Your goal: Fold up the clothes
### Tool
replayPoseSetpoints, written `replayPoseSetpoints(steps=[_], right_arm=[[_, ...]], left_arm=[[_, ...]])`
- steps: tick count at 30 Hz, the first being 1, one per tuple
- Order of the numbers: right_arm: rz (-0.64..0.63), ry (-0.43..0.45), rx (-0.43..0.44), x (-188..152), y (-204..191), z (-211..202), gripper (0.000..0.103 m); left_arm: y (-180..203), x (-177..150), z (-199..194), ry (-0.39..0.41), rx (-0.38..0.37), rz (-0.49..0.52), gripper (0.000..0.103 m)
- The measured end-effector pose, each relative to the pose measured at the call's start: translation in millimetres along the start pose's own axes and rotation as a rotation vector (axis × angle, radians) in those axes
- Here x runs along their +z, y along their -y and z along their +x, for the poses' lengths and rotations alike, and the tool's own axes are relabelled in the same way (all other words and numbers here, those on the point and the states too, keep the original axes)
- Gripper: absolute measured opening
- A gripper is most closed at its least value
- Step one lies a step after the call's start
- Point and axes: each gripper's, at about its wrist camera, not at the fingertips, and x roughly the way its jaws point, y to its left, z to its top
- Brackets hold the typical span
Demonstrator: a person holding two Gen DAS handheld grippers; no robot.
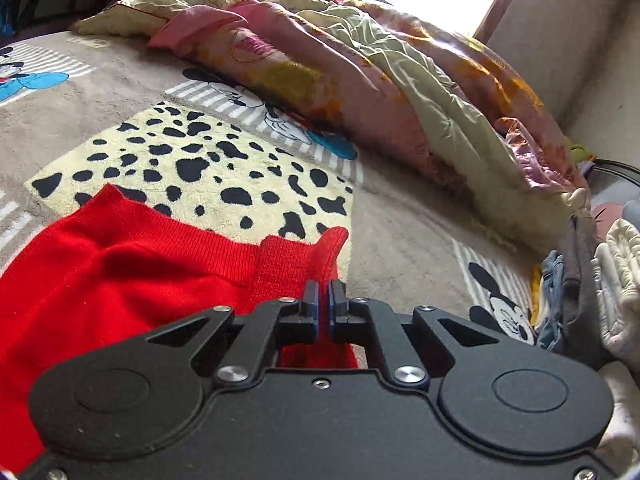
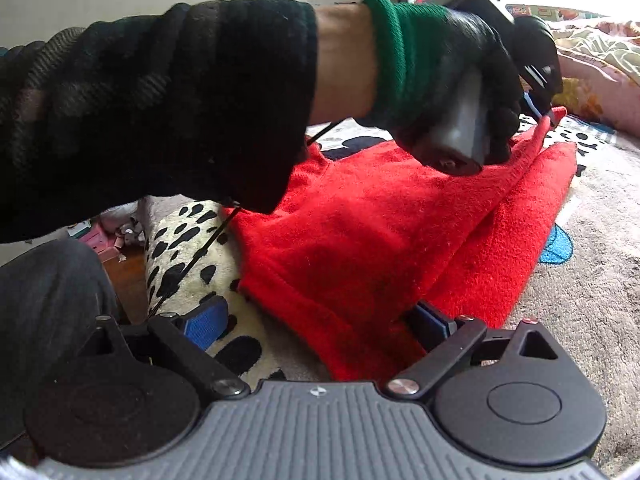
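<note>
A red knit sweater (image 1: 120, 276) lies on a spotted cream blanket (image 1: 208, 168) on the bed. My left gripper (image 1: 324, 294) is shut on the sweater's ribbed edge and lifts it a little. In the right wrist view the sweater (image 2: 360, 240) spreads in front, with its far corner pinched by the left gripper (image 2: 540, 114), which a gloved hand holds. My right gripper (image 2: 320, 320) is open, its jaws wide apart astride the sweater's near edge. Its right finger is partly under the red fabric.
A grey cartoon-print bed cover (image 1: 400, 248) lies under everything. A crumpled pink and yellow quilt (image 1: 360, 80) lies along the far side. A pile of other clothes (image 1: 592, 288) sits at the right. The person's dark sleeve (image 2: 160, 100) crosses the right wrist view.
</note>
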Motion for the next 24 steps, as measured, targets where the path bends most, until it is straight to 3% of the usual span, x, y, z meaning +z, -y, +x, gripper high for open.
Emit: replayPoseSetpoints(steps=[7, 11, 16, 19, 21, 24], right_arm=[[0.021, 0.002, 0.024, -1, 5, -1, 0.095], [0.041, 0.008, 0.037, -1, 9, -2, 0.095], [0.002, 0.0, 0.016, -1, 3, 1, 0.095], [-0.021, -0.006, 0.003, -2, -1, 4, 0.095], [-0.031, -0.01, -0.005, -2, -2, 3, 0.095], [-0.04, -0.012, -0.013, -3, -4, 3, 0.095]], left_arm=[[11, 1, -16, 0.078, 0.071, 0.105, 0.004], [-35, 3, -44, 0.138, 0.114, -0.028, 0.004], [-129, -2, -98, 0.214, 0.13, -0.235, 0.004], [-186, -8, -118, 0.22, 0.118, -0.346, 0.004], [-212, -12, -120, 0.208, 0.084, -0.388, 0.004], [-227, -15, -124, 0.193, 0.095, -0.384, 0.003]])
